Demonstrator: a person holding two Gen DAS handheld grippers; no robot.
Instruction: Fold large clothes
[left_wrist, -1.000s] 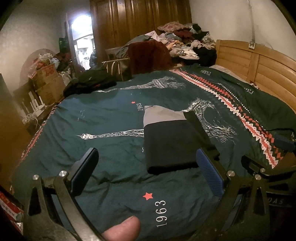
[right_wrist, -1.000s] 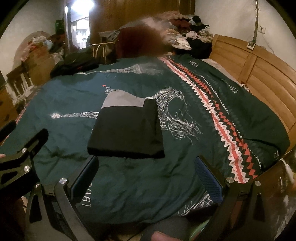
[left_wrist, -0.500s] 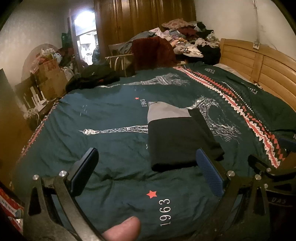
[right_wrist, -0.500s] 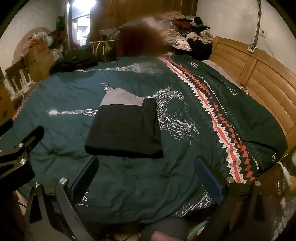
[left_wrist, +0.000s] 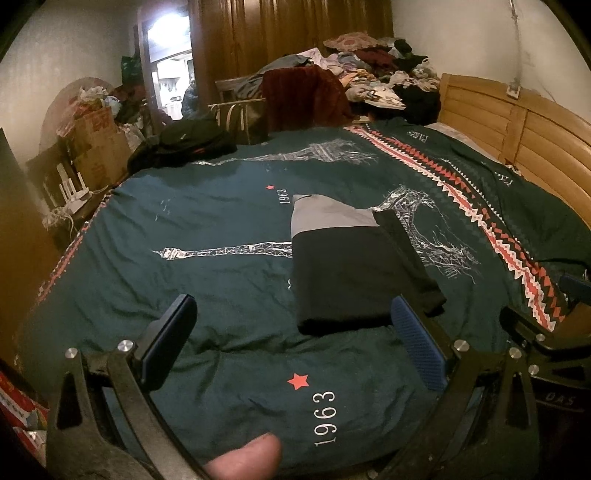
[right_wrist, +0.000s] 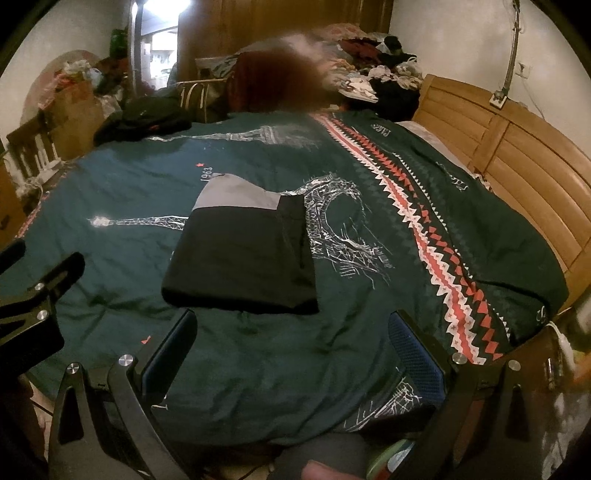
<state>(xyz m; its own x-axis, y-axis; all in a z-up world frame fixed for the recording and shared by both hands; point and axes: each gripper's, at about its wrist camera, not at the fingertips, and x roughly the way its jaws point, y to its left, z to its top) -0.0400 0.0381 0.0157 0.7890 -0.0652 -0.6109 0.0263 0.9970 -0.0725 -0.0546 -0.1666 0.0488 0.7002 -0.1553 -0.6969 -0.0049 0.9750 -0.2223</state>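
A black and grey garment lies folded into a flat rectangle on the dark green bedspread. It shows in the right wrist view too, grey end away from me. My left gripper is open and empty, above the bedspread just short of the garment's near edge. My right gripper is open and empty, also short of the near edge. The right gripper's frame shows at the left wrist view's right edge.
A wooden headboard runs along the right. A heap of loose clothes lies beyond the bed's far end. A black bag sits at the far left corner. Cardboard boxes stand at the left.
Both grippers have drawn back a little from the folded garment and tilted slightly. The garment has not moved. Both stay open.
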